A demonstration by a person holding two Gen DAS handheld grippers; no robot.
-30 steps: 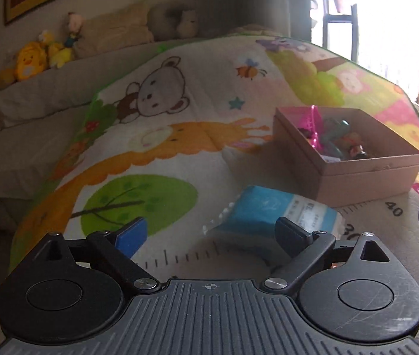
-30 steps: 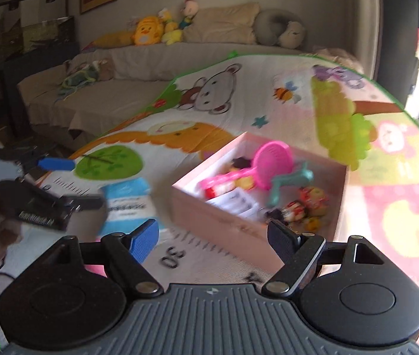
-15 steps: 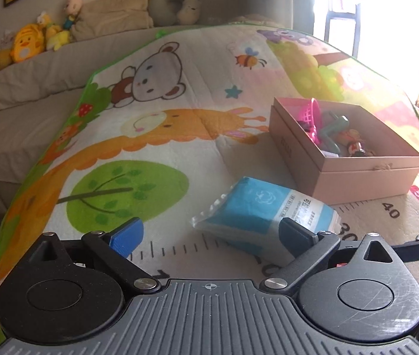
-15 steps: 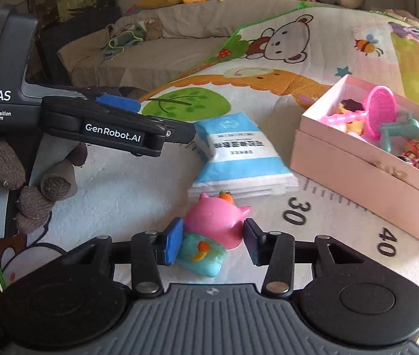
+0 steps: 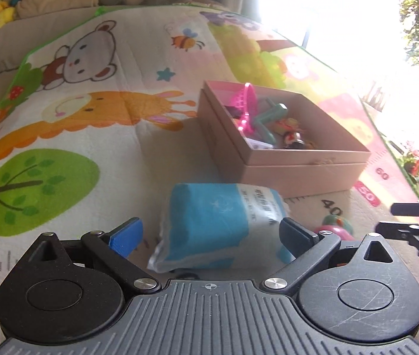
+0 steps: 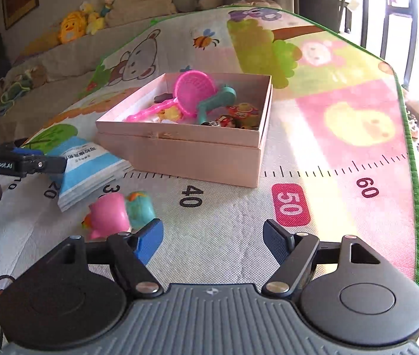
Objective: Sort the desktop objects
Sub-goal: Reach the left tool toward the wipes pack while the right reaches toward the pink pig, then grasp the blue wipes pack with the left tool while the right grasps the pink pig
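Left wrist view: the left gripper (image 5: 210,233) has its fingers spread wide on either side of a blue-and-white soft plastic packet of tissues (image 5: 218,230), which lies flat on a colourful cartoon-printed play mat (image 5: 70,136). The packet sits between the blue finger pads without either pad visibly pressing on it; the fingers are released. Just behind the packet stands an open pink cardboard box (image 5: 283,162), holding a pink plastic toy strainer (image 5: 246,103), a teal plastic toy (image 5: 268,115) and several small figures. To the right of the packet, partly hidden by the gripper's right finger, lies a pink-and-teal rubber toy (image 5: 335,226). The fingers of the other gripper enter at the right edge.

Right wrist view: the right gripper (image 6: 212,236) has just been opening its fingers, and nothing lies between them; beneath them is bare mat beside the printed ruler marks. The pink-and-teal rubber toy (image 6: 117,214) rests on the mat, just left of and beyond the left finger pad, free of the fingers. The tissue packet (image 6: 88,165) lies farther left, touching the front corner of the pink box (image 6: 197,153). The left gripper (image 6: 17,162) reaches in from the left edge over the packet. Soft toys (image 6: 73,26) line a sofa behind the mat.
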